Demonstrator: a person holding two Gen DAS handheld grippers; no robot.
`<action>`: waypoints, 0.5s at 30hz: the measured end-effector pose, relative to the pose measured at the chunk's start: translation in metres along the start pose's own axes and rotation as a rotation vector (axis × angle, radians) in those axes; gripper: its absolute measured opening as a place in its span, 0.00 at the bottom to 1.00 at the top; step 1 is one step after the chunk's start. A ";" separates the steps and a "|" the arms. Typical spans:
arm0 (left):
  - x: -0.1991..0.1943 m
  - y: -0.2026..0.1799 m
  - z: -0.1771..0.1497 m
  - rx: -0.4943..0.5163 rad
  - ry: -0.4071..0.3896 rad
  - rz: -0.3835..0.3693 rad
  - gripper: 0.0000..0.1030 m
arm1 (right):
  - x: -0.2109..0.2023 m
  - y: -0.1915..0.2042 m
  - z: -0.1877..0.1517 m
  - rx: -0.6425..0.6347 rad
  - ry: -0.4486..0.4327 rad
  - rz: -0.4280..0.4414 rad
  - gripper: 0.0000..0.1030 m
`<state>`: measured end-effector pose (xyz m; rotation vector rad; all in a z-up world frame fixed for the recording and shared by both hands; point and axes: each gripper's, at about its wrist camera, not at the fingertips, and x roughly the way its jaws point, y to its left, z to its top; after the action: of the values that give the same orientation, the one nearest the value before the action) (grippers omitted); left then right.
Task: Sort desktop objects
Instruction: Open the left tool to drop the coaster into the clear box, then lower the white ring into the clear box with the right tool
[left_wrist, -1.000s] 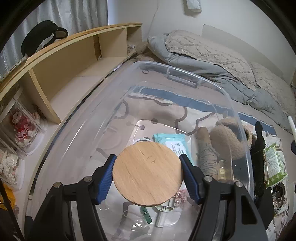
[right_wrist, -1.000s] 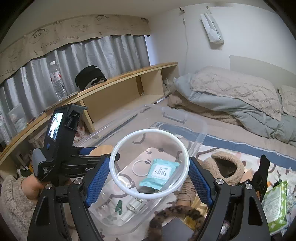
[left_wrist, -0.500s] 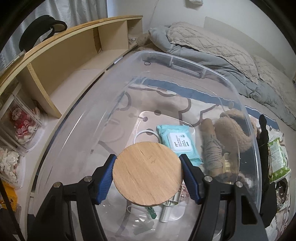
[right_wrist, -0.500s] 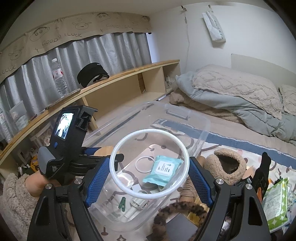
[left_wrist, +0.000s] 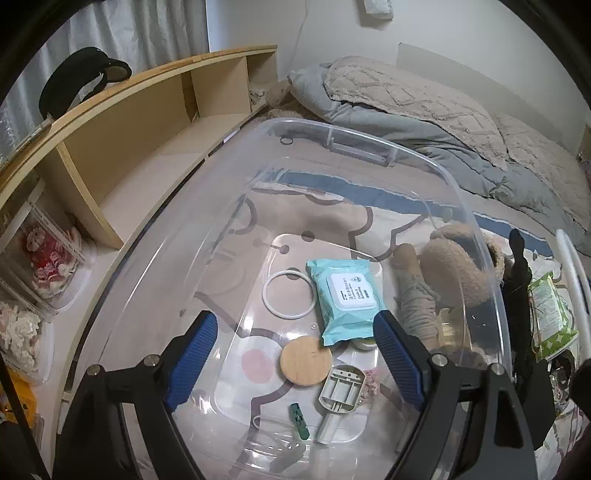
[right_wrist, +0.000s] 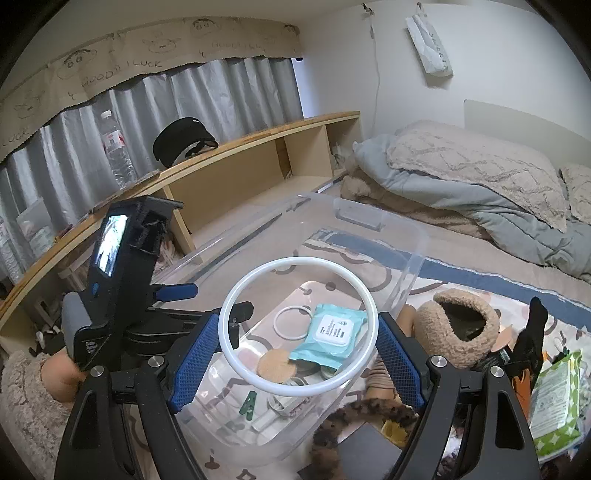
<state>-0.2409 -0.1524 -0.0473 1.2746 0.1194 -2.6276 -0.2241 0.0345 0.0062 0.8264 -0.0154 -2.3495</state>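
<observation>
My left gripper is open and empty above the clear plastic bin. A round wooden disc lies on the bin's floor beside a teal wipes pack, a small white ring, a grey plastic part and a green clip. My right gripper is shut on a large white ring and holds it above the bin. The left gripper's body shows at the left of the right wrist view.
A wooden shelf runs along the left, with a black cap and a water bottle on top. A fuzzy slipper, a green packet, a leopard-print item and other clutter lie right of the bin. Bedding is behind.
My left gripper has opened and let go of the wooden disc, which now lies on the bin floor. My right gripper still holds the large white ring, little moved.
</observation>
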 end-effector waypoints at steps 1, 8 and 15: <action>-0.002 0.000 0.000 0.000 -0.005 -0.004 0.84 | 0.001 0.000 0.000 0.000 0.002 0.000 0.82; -0.018 0.004 -0.001 -0.024 -0.046 -0.026 0.84 | 0.010 0.002 0.000 0.010 0.019 -0.002 0.82; -0.047 0.012 -0.001 -0.059 -0.128 -0.059 0.84 | 0.026 0.007 0.000 0.013 0.045 -0.007 0.82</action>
<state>-0.2092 -0.1568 -0.0110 1.0964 0.2152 -2.7252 -0.2359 0.0138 -0.0072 0.8862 -0.0092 -2.3390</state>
